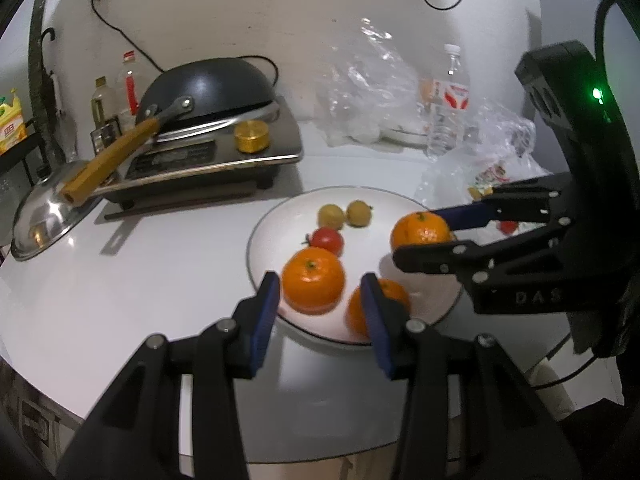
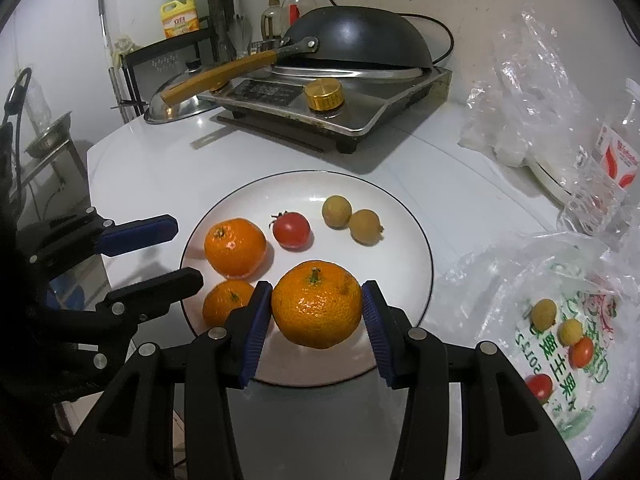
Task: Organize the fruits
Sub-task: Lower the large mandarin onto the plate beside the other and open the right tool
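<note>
A white plate [image 2: 400,216] on the white table holds two oranges [image 2: 235,253] [image 2: 226,307], a small red tomato [image 2: 292,230] and two yellow-brown longans [image 2: 337,211]. My right gripper [image 2: 317,312] is shut on a large orange [image 2: 317,305] just above the plate's near side; it also shows in the left wrist view [image 1: 420,236]. My left gripper [image 1: 322,300] is open and empty at the plate's left rim, with one orange [image 1: 313,280] just beyond its fingers. In the right wrist view the left gripper [image 2: 182,254] is at the left.
A plastic bag [image 2: 560,320] at the right holds more longans and tomatoes [image 2: 581,352]. An induction cooker [image 2: 336,108] with an upturned black wok [image 2: 360,38] stands behind. A steel lid [image 1: 44,220], bottles [image 1: 446,108] and crumpled plastic [image 1: 372,92] are at the back.
</note>
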Motion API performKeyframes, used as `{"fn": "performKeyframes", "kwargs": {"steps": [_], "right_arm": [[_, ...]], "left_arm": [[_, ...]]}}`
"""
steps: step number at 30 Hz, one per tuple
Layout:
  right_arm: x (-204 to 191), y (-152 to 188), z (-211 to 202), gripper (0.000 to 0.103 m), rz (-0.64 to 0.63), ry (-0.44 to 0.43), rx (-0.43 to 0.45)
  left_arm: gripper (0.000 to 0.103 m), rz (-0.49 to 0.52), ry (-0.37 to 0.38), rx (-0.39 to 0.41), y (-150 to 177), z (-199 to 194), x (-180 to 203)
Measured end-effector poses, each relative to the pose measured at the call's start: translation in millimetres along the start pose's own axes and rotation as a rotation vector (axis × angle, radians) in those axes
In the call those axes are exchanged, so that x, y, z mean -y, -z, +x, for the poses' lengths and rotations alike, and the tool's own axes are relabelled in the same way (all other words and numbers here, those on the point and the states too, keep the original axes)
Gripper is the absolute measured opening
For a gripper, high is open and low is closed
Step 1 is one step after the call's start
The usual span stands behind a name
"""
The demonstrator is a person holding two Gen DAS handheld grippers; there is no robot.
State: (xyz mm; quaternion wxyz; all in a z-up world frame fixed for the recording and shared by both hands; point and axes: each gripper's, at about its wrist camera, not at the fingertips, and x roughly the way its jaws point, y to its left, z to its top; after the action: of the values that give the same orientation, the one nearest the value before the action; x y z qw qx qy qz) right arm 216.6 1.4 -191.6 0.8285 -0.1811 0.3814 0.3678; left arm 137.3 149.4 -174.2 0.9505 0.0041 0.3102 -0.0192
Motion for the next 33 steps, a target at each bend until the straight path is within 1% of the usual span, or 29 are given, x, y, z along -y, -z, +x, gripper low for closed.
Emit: {"fn": "performKeyframes", "kwargs": {"steps": [7, 9, 14, 17, 23, 30, 31, 33], "right_arm": [[0, -12, 15, 0.048, 0.029, -0.033, 0.002], [1, -15, 20, 0.048, 0.044, -0.059, -0.004], [-1, -16, 31, 0.048, 0.051, -0.07, -0.025], [2, -16, 32, 0.048, 0.076, -0.089, -0.028], [3, -14, 32, 0.048, 0.104, -0.099, -0.041], [2, -13, 31, 0.049, 0.108, -0.101, -0.046], [2, -13, 31, 0.05, 0.108, -0.099, -0.045], [2, -13, 30, 0.056, 0.109, -0.097, -0.04]], "left_arm": [[0.043, -0.023, -0.014, 0.001, 2, 5, -16], [0.043, -0.027, -0.011, 0.001, 2, 6, -19], [0.043, -0.039, -0.008, 0.007, 3, 8, -24], [0.043, -0.047, -0.005, 0.005, 4, 9, -27], [0.043, -0.051, 0.009, -0.001, 6, 13, -26], [0.043, -0.045, 0.009, 0.0, 5, 11, -23], [0.043, -0.042, 0.007, -0.001, 5, 11, -23], [0.044, -0.04, 0.006, -0.006, 6, 11, -22]]}}
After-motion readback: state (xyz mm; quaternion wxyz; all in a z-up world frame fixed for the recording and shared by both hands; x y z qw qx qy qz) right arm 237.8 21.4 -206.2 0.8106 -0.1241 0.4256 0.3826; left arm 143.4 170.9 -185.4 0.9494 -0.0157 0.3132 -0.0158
